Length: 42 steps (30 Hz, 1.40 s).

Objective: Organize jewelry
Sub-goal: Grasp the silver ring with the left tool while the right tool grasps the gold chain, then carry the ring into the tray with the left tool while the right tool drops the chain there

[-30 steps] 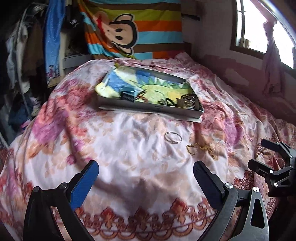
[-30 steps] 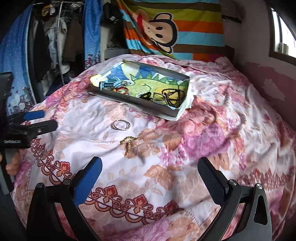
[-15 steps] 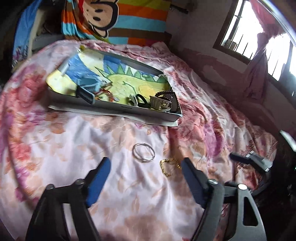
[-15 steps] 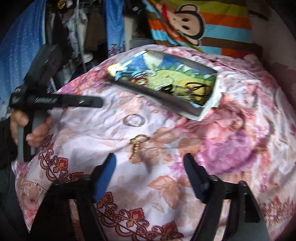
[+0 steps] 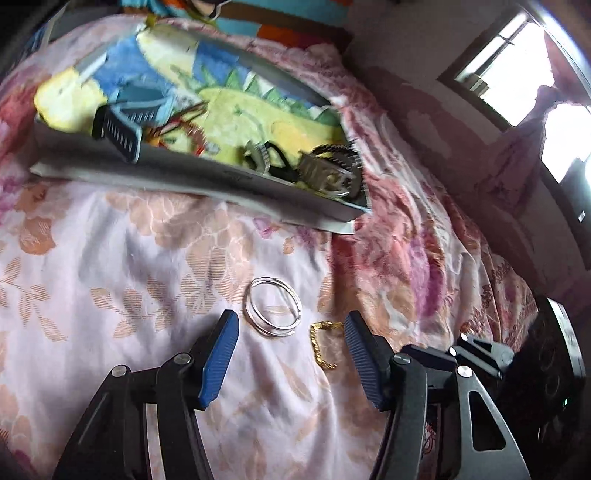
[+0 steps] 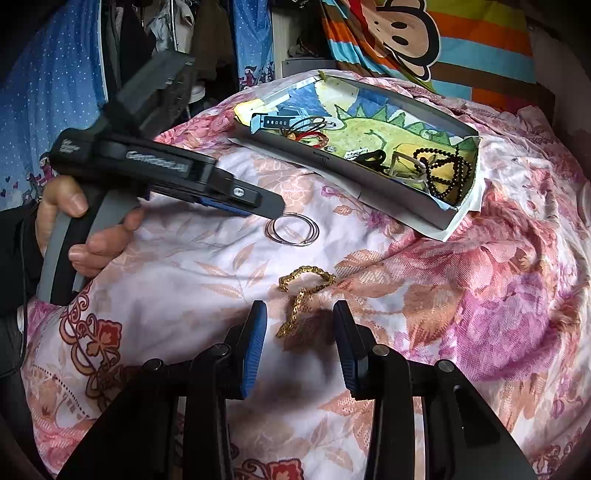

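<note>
Silver bangles (image 5: 273,312) (image 6: 292,229) and a gold chain (image 5: 320,343) (image 6: 304,295) lie on the floral bedspread. A shallow grey box (image 5: 207,182) (image 6: 369,173) lined with dinosaur-print paper holds a black bead necklace (image 6: 445,166), a watch strap (image 5: 118,134) and other pieces. My left gripper (image 5: 290,325) is open, its tips just short of the bangles; it also shows in the right wrist view (image 6: 258,203). My right gripper (image 6: 299,314) is open and straddles the gold chain's near end.
The bed fills both views. A monkey-print striped cloth (image 6: 424,33) hangs behind the box. Clothes hang at the left (image 6: 155,33). A window (image 5: 517,77) is on the right wall. A hand (image 6: 74,221) holds the left gripper.
Both grippers have moved forward and down toward the jewelry. The left gripper closed in on the bangles, the right on the gold chain. Both jaws have narrowed.
</note>
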Each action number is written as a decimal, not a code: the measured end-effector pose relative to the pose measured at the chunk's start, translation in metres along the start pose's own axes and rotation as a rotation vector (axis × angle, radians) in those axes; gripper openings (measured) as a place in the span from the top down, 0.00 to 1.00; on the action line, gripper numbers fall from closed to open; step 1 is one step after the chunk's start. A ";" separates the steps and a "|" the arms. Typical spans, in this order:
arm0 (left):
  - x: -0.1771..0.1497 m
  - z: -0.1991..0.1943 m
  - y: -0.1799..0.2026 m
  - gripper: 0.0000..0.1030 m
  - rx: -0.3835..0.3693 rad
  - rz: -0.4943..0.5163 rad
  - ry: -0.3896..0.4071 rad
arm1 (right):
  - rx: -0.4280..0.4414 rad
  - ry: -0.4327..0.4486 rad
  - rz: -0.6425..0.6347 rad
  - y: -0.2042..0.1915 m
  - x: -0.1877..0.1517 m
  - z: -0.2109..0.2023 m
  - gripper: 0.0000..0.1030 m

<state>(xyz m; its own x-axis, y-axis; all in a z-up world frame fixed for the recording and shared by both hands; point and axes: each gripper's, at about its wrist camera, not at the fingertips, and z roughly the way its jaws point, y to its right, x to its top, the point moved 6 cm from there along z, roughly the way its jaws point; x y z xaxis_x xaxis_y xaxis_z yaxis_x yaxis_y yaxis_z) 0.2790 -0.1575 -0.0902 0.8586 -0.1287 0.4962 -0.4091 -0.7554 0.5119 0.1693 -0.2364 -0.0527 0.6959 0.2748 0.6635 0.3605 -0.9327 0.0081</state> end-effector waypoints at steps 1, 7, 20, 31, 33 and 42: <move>0.001 0.005 -0.003 0.46 0.002 -0.017 -0.014 | 0.000 0.003 -0.004 0.000 0.000 0.001 0.68; 0.004 0.022 -0.009 0.57 0.037 -0.034 -0.068 | -0.008 -0.021 -0.014 -0.002 0.004 0.013 0.76; -0.001 0.031 -0.015 0.96 0.153 0.000 -0.105 | -0.055 -0.102 -0.015 -0.004 -0.008 0.022 0.92; -0.003 0.018 -0.014 0.97 0.159 -0.025 -0.057 | -0.127 0.010 -0.029 0.005 0.006 -0.006 0.97; -0.003 0.014 -0.012 0.97 0.159 -0.026 -0.047 | -0.144 0.041 -0.022 0.010 0.012 -0.015 0.97; -0.001 0.001 0.006 0.97 0.168 0.023 -0.001 | -0.194 0.146 0.010 0.029 0.031 -0.036 0.97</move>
<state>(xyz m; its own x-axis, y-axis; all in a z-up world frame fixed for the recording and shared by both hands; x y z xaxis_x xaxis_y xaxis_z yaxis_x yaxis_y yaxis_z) 0.2764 -0.1629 -0.0883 0.8498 -0.1480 0.5058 -0.3717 -0.8488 0.3760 0.1789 -0.2636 -0.0046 0.5965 0.2420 0.7652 0.2180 -0.9665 0.1356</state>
